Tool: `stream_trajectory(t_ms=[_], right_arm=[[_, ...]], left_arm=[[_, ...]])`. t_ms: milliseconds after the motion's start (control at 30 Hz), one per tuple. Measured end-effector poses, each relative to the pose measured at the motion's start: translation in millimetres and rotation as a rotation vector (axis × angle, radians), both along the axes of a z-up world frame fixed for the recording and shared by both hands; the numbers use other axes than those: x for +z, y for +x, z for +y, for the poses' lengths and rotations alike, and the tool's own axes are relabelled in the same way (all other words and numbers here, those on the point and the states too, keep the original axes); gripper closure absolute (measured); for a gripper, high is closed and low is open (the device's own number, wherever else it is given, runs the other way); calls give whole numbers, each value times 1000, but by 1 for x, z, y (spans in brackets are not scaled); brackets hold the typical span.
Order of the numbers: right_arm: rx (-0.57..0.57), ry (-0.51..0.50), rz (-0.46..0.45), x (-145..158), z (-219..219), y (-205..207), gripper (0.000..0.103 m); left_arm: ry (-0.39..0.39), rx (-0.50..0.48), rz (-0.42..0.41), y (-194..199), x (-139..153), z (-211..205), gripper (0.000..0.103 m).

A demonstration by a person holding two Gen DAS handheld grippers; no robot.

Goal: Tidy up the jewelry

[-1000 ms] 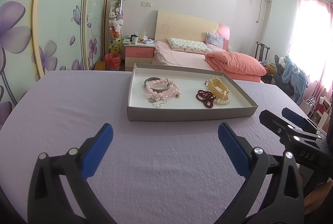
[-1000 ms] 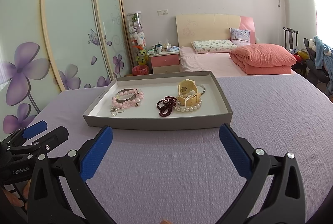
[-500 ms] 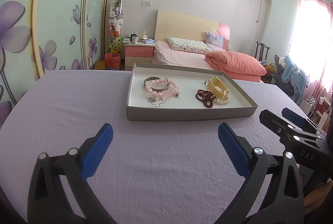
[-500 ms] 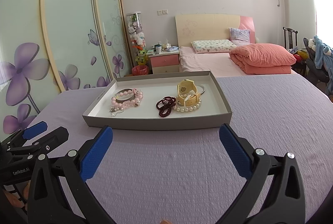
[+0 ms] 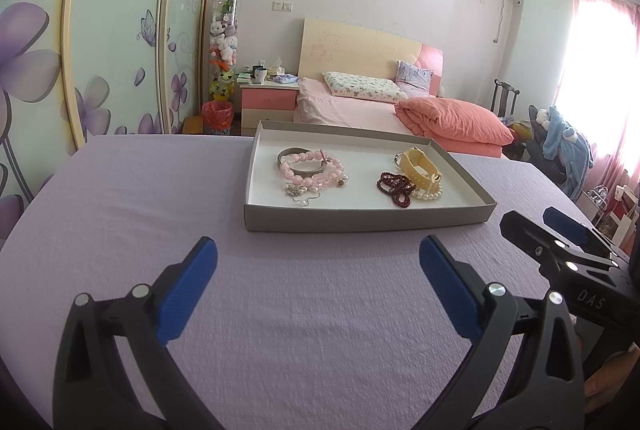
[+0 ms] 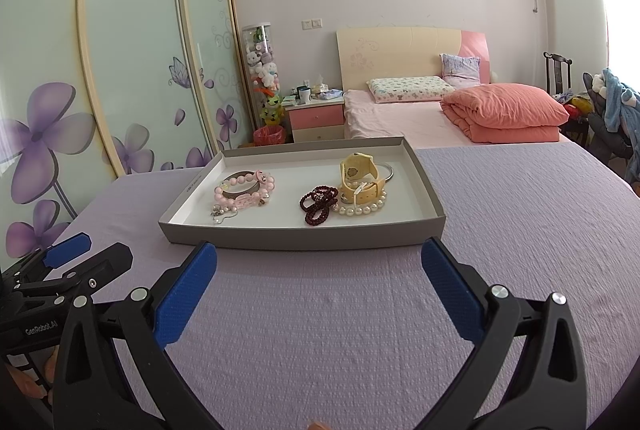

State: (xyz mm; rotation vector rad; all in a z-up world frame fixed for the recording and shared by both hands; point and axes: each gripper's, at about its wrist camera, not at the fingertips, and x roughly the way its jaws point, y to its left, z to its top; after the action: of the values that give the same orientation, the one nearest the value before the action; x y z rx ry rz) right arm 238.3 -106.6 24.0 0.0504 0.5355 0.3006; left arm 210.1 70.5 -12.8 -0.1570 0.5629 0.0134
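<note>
A shallow grey tray (image 5: 360,222) (image 6: 296,240) with a white floor sits on a lilac cloth. In it lie a pink bead bracelet (image 5: 310,170) (image 6: 244,186) around a grey bangle, a small silver chain (image 5: 298,192), a dark red bead string (image 5: 394,186) (image 6: 318,204), a cream watch (image 5: 420,166) (image 6: 360,176) and a white pearl strand (image 5: 430,195) (image 6: 362,208). My left gripper (image 5: 318,284) is open and empty, short of the tray's near wall. My right gripper (image 6: 318,290) is open and empty, also just before the tray.
The lilac-covered table (image 5: 120,198) spreads wide around the tray. The right gripper shows at the right edge of the left wrist view (image 5: 568,254); the left gripper shows at the left edge of the right wrist view (image 6: 64,270). A bed (image 6: 460,114) and wardrobe lie beyond.
</note>
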Motion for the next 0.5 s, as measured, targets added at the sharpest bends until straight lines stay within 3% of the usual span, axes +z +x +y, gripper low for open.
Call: stream_trajectory(t_ms=[500], right_arm=[[0,0,0,0,0,0,1]], left_arm=[[-3,4,10,2,-4,1,2]])
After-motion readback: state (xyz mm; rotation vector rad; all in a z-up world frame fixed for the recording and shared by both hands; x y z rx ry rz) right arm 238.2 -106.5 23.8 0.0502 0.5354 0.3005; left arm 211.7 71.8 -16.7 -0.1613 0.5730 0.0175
